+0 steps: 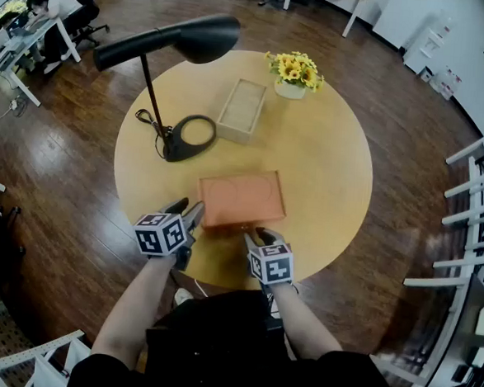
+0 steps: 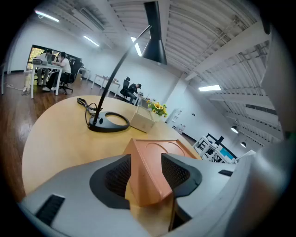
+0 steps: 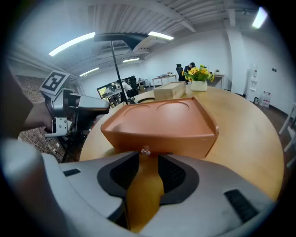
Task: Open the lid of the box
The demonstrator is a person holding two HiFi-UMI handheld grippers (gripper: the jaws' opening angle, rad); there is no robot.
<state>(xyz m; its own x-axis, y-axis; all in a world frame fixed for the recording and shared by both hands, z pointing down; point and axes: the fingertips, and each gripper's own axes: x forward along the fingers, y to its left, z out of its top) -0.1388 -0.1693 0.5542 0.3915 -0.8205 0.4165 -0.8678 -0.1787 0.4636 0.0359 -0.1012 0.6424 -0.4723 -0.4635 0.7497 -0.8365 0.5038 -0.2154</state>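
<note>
An orange box with its lid down lies near the front of the round wooden table. My left gripper is at the box's near left corner. In the left gripper view that corner sits between the wide-apart pads, and no squeeze shows. My right gripper is at the middle of the front wall. Its jaws are open, and a small clear knob on the box is just ahead of the fingertips, with only bare table between the pads.
A black desk lamp stands at the back left, with its ring base and cord on the table. Behind the orange box are an open pale wooden box and a pot of yellow flowers. White racks stand at the right.
</note>
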